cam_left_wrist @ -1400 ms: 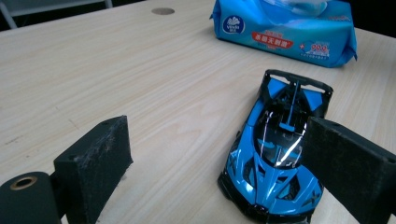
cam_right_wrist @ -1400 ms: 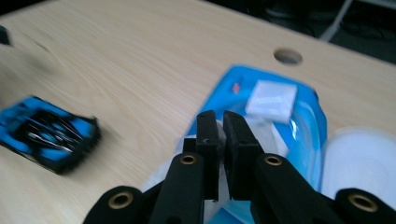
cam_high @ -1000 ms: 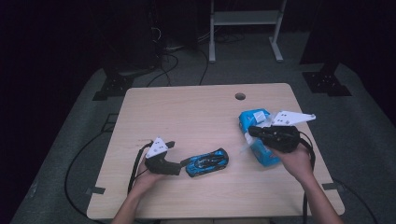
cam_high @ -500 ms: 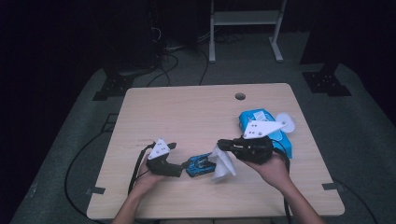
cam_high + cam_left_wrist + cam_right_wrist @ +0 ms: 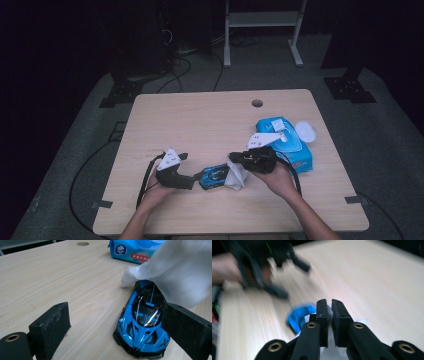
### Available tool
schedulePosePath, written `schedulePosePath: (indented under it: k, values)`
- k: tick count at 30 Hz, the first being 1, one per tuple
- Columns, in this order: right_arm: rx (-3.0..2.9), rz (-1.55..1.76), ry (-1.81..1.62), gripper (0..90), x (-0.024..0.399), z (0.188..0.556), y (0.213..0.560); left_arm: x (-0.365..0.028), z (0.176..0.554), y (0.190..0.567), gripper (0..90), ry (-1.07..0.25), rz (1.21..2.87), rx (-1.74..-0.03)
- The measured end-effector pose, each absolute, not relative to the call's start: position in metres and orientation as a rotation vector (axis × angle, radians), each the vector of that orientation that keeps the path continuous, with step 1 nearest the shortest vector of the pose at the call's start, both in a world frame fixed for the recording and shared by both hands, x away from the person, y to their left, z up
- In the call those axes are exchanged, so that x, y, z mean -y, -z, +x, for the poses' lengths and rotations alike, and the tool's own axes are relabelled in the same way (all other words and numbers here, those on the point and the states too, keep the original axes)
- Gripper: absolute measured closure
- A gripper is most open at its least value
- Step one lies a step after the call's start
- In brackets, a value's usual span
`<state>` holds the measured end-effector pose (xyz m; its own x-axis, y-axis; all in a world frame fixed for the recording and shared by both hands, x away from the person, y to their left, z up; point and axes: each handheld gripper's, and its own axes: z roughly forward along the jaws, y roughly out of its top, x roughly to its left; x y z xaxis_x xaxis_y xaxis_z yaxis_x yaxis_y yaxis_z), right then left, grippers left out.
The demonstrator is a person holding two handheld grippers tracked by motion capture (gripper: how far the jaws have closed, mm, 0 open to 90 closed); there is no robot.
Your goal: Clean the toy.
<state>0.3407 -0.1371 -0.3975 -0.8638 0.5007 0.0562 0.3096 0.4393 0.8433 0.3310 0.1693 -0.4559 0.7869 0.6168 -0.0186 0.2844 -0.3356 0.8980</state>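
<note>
The high view looks forward and down from above the person's side onto the whole wooden table (image 5: 200, 125), from well back. The left gripper view sits low over the tabletop, looking along its own jaws, very near the blue toy car (image 5: 142, 322) that lies between them against the right-hand jaw; beyond the jaw tips it faces the wet-wipe pack (image 5: 132, 250). The right gripper view looks steeply down past its closed jaws, blurred. All three share the car and the white wipe (image 5: 236, 176).
</note>
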Motion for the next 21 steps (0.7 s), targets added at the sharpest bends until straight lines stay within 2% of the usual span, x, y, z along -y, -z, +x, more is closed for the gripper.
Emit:
schedulePosePath:
  k: [4,10,13,18,21]
  values:
    - [-2.557,0.772,-1.315,76.0,0.146,0.343,0.43,-0.164,0.33,0.456,7.8,-0.382,1.944,-0.663]
    - [-2.601,0.742,-1.265,56.7,0.156,0.342,0.443,-0.154,0.329,0.461,7.8,-0.365,2.01,-0.632]
    - [-2.611,0.734,-1.254,51.6,0.157,0.343,0.447,-0.152,0.329,0.463,7.8,-0.352,2.029,-0.625]
    - [-2.594,0.707,-1.251,51.0,0.155,0.344,0.451,-0.144,0.33,0.467,7.8,-0.324,2.089,-0.588]
    - [-2.579,0.689,-1.229,55.5,0.152,0.342,0.452,-0.138,0.33,0.47,7.8,-0.312,2.138,-0.573]
